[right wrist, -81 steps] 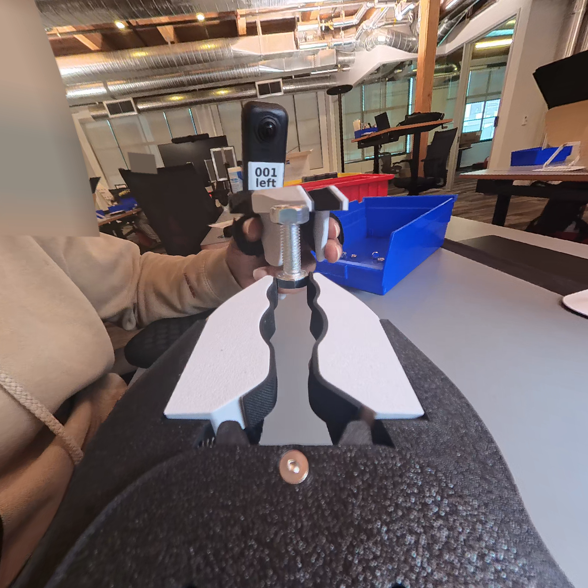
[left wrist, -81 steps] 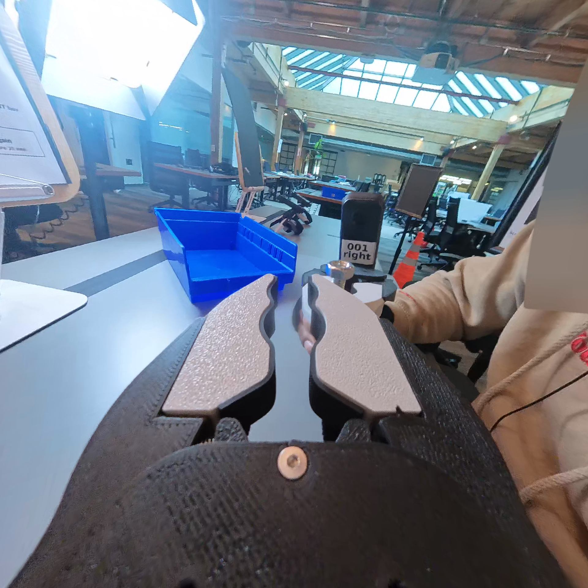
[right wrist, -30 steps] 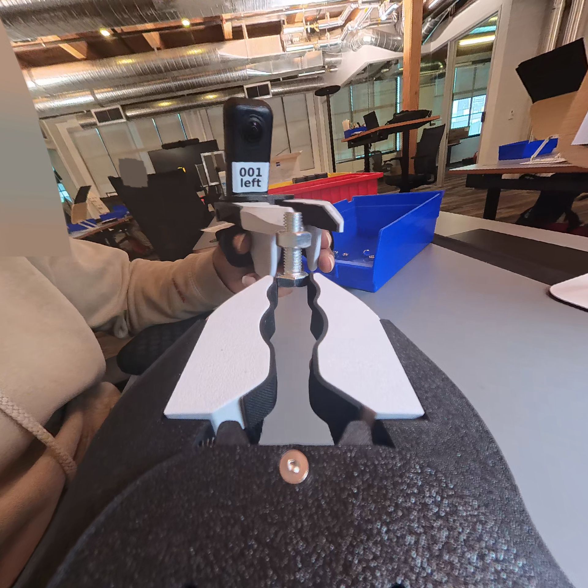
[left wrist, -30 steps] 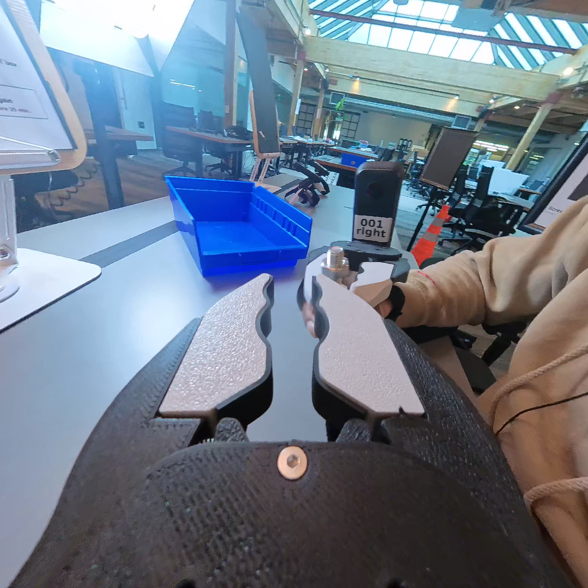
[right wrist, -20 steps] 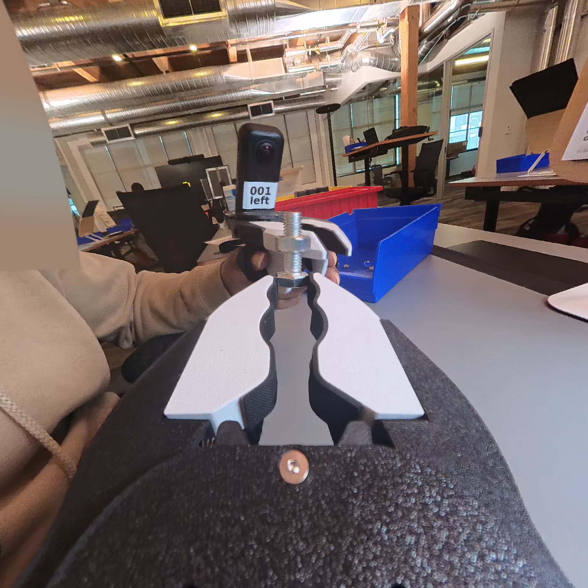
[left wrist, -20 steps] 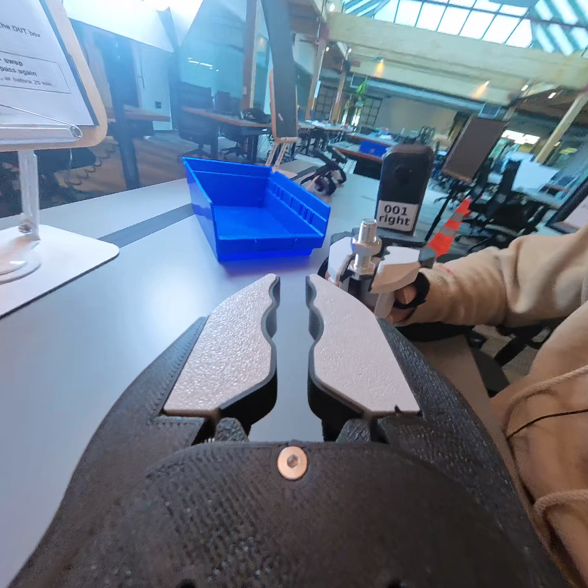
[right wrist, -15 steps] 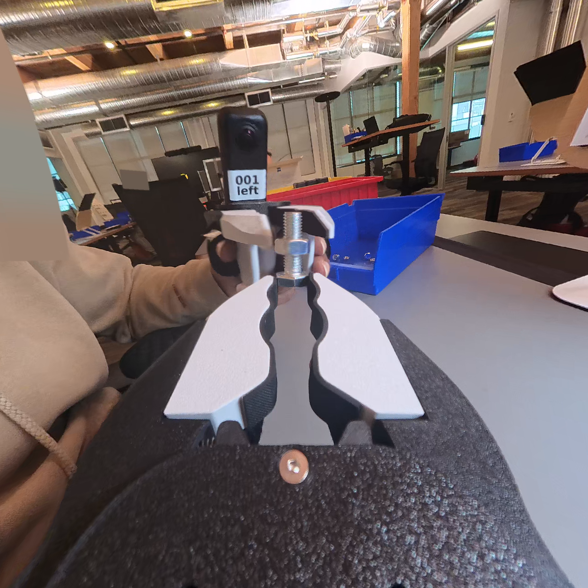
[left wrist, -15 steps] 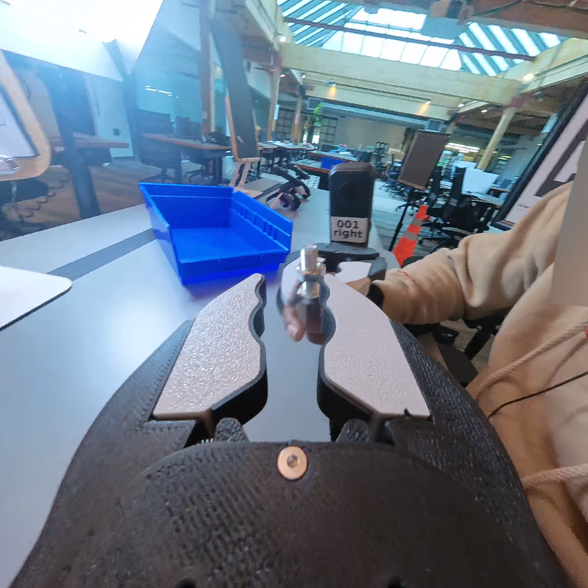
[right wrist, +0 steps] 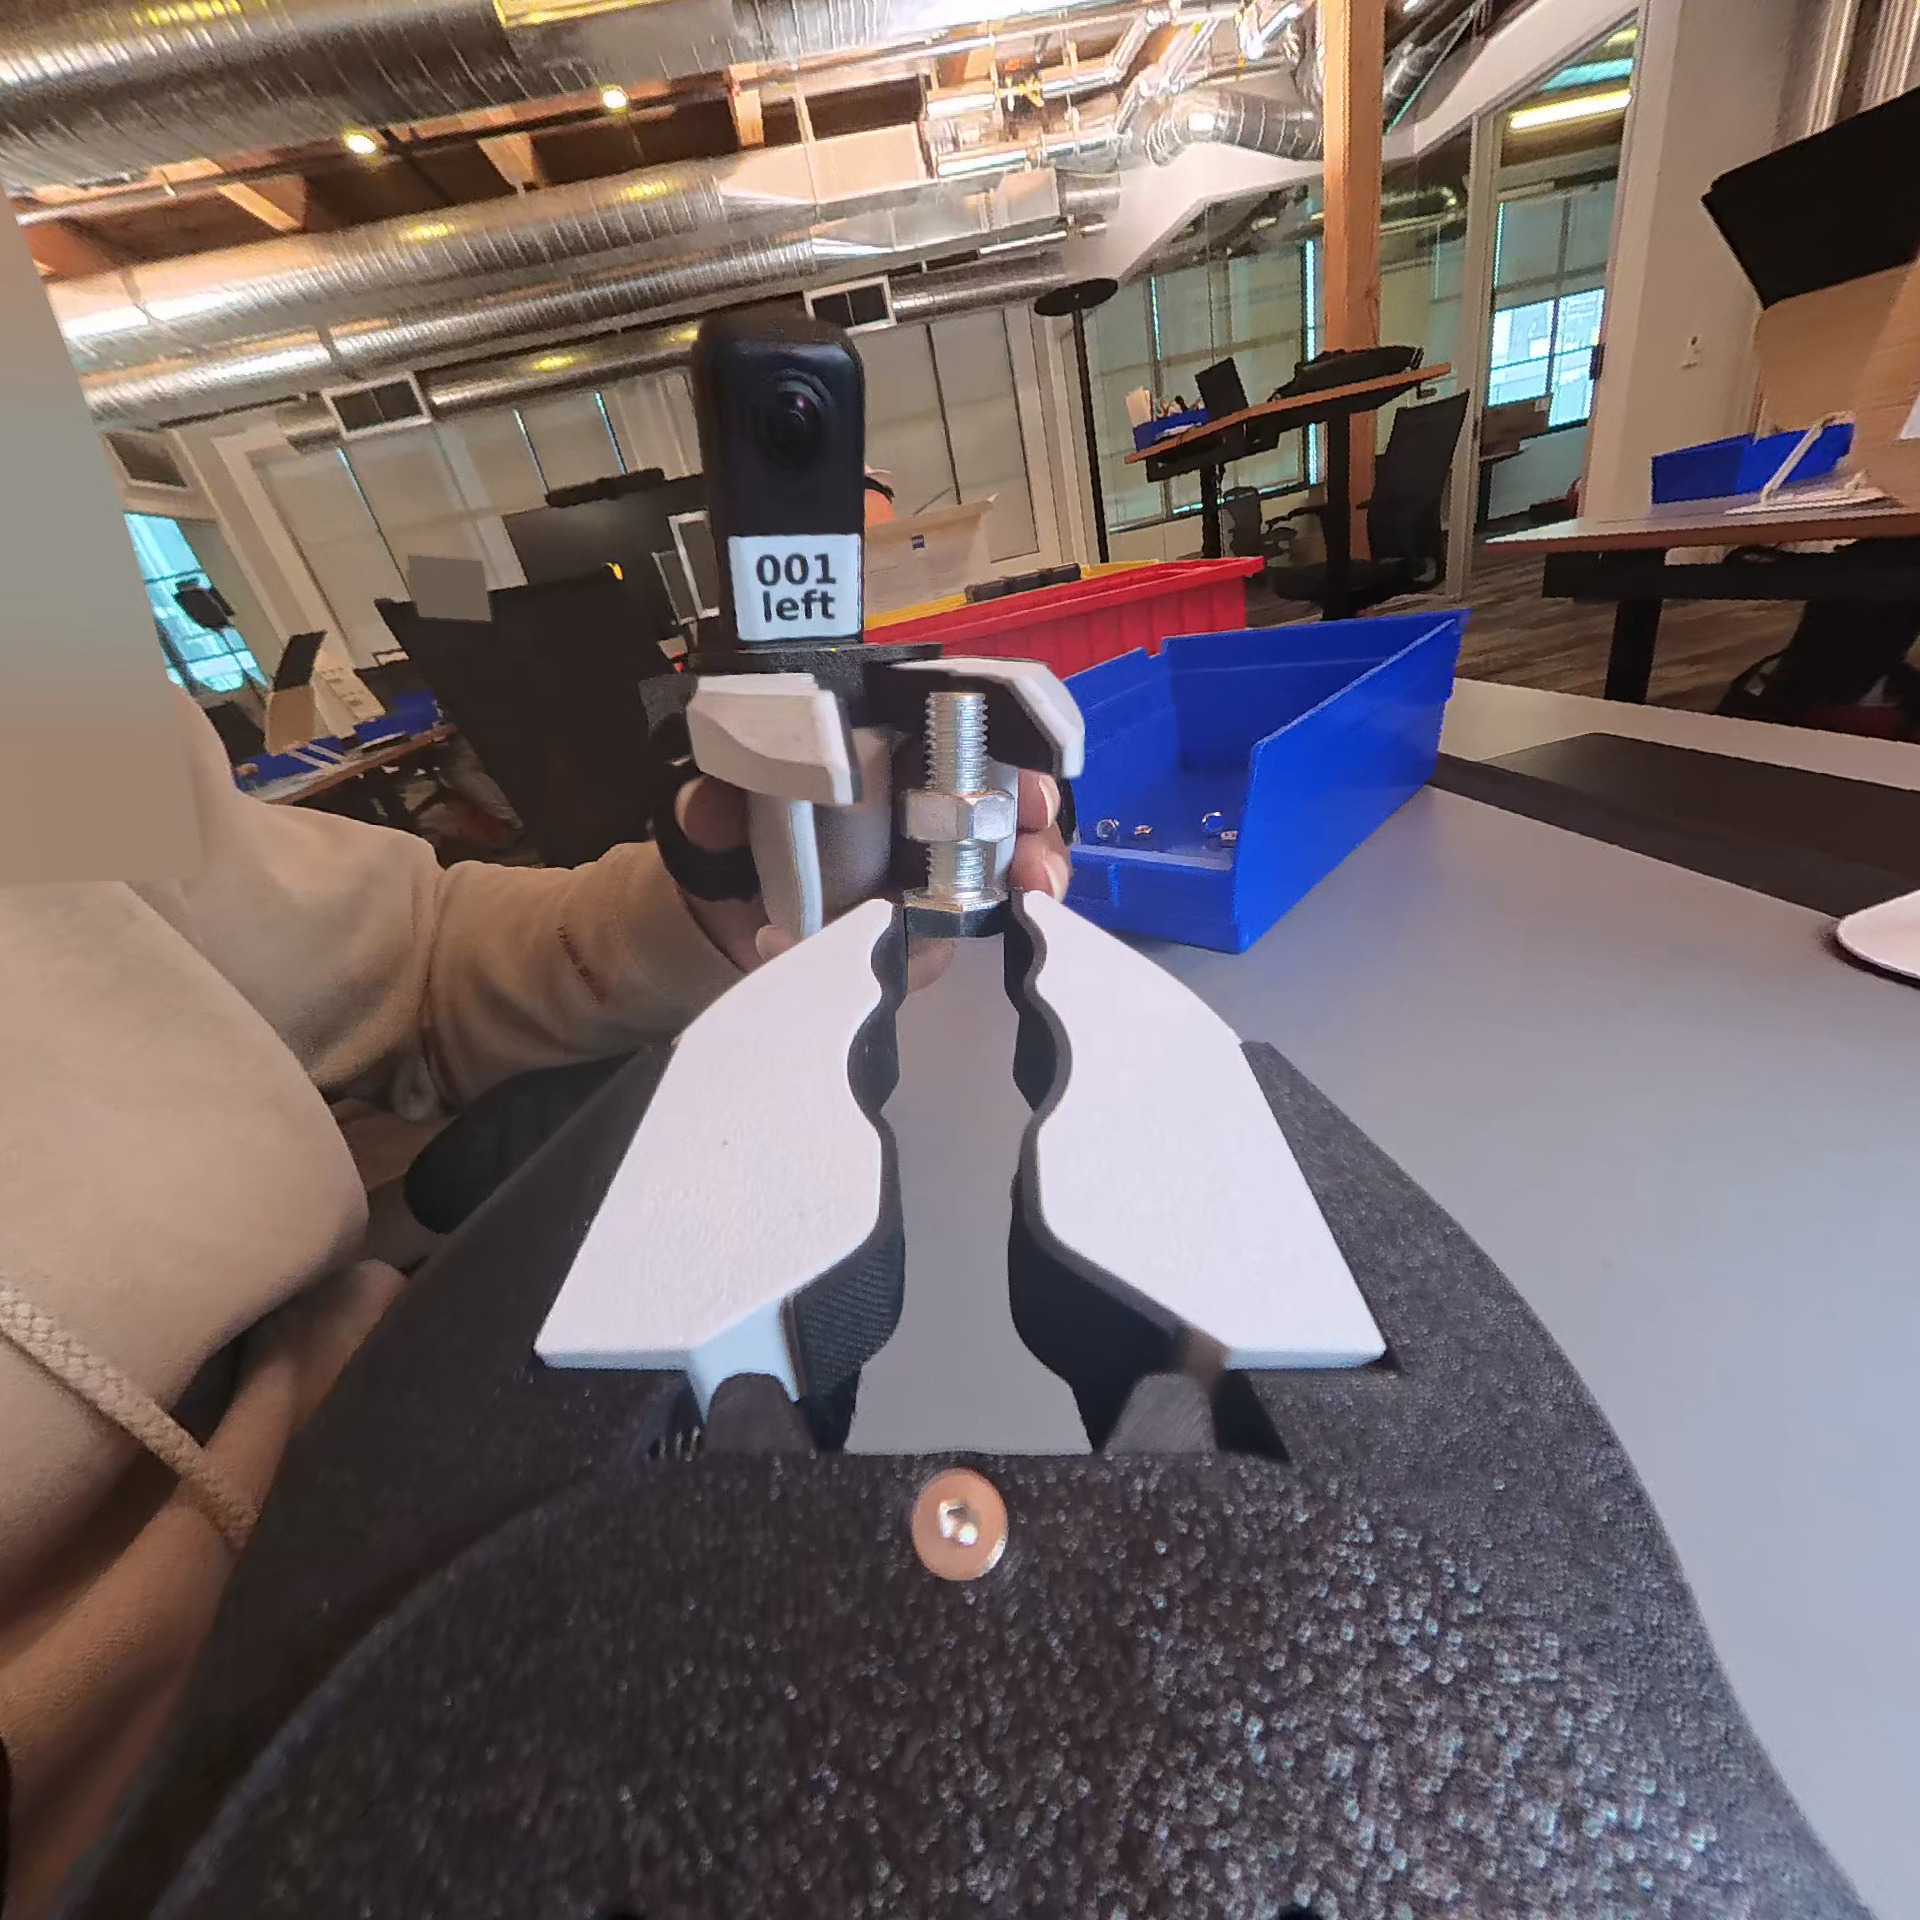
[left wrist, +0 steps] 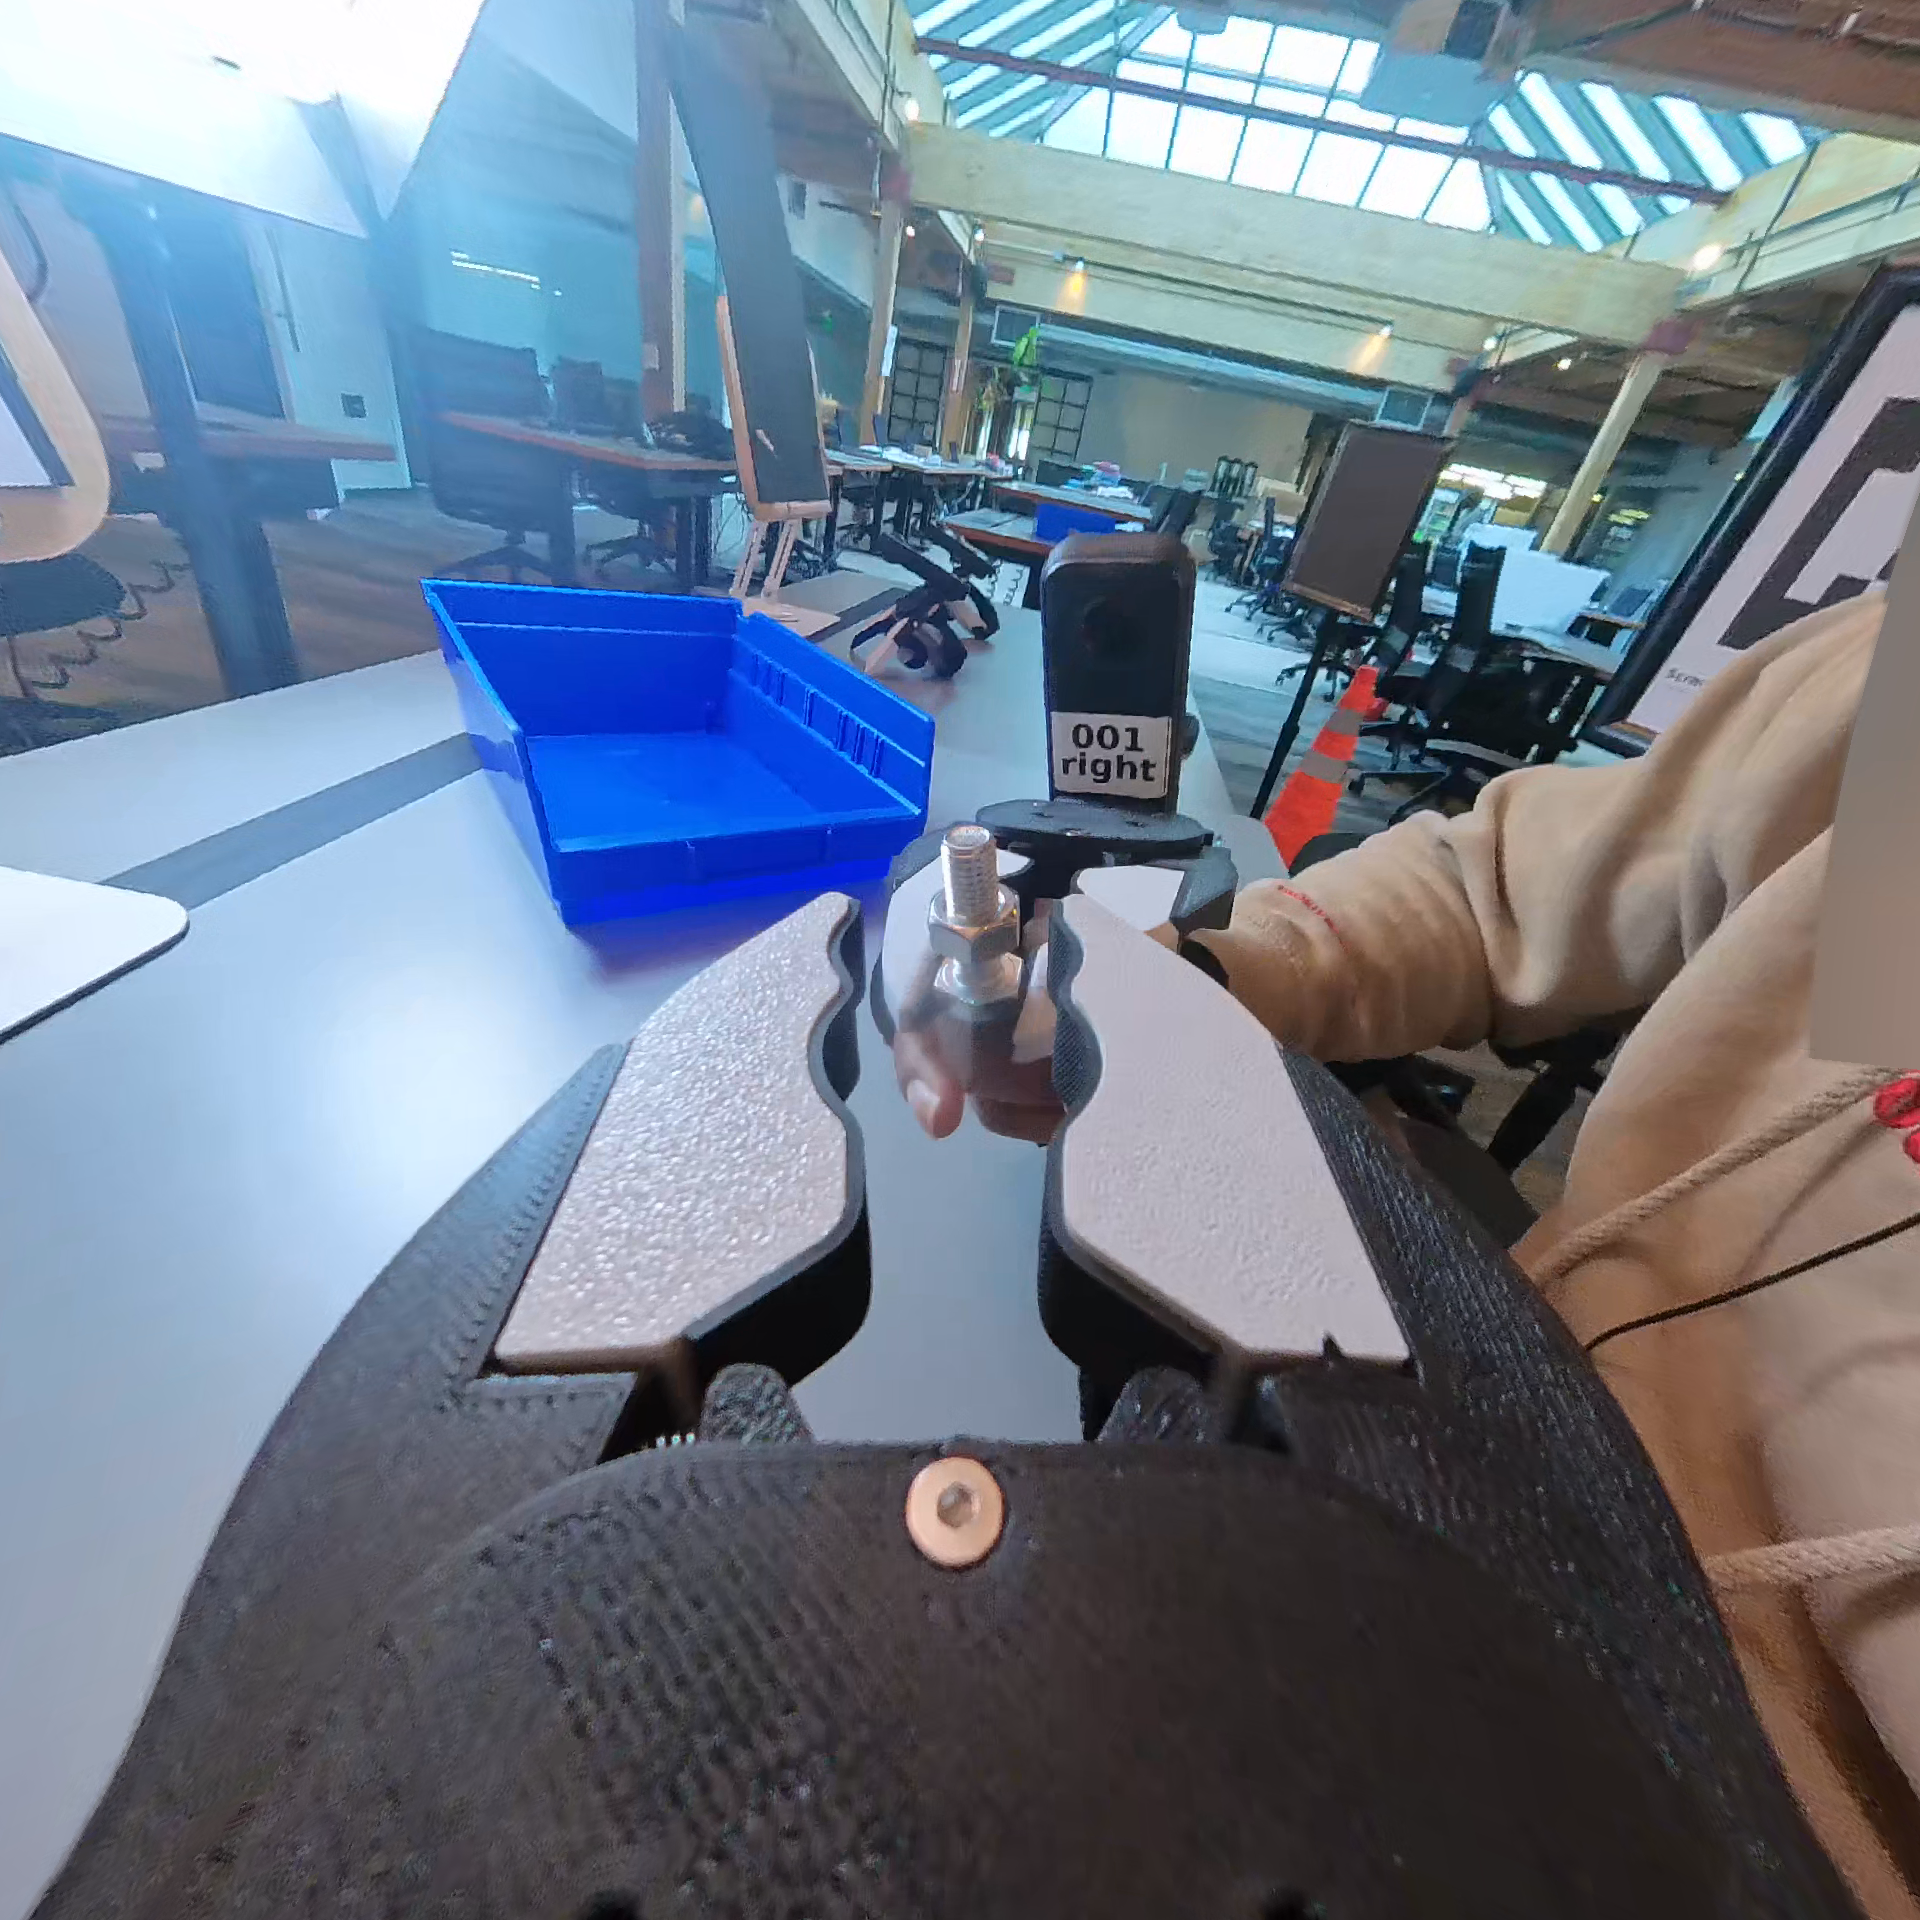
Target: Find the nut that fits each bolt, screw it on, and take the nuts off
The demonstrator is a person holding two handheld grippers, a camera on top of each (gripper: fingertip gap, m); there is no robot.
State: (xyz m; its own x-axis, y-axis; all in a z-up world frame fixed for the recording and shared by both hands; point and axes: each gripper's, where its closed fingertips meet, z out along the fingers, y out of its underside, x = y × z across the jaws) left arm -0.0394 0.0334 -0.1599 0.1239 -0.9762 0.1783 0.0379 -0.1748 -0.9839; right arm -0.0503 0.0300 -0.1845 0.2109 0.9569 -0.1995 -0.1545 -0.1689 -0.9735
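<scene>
One silver hex nut [right wrist: 958, 817] is sitting mid-thread on the steel bolt [right wrist: 954, 774], head clamped in right gripper [right wrist: 951, 940]; left gripper [left wrist: 951, 951], parted, is approaching—likely unscrewing next.

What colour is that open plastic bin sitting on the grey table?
Bright blue. The open plastic bin shows best in the left wrist view.

My left gripper [left wrist: 951, 940] and right gripper [right wrist: 951, 935] look alike: a rough black printed body, a small round metal screw set at the centre, and two wavy-edged pale grey plates forming the jaws. Each carries an upright black camera stick [right wrist: 781, 488] with a white label. I wear a beige hooded sweatshirt [left wrist: 1558, 935] with rope drawstrings and a thin black cable.
</scene>
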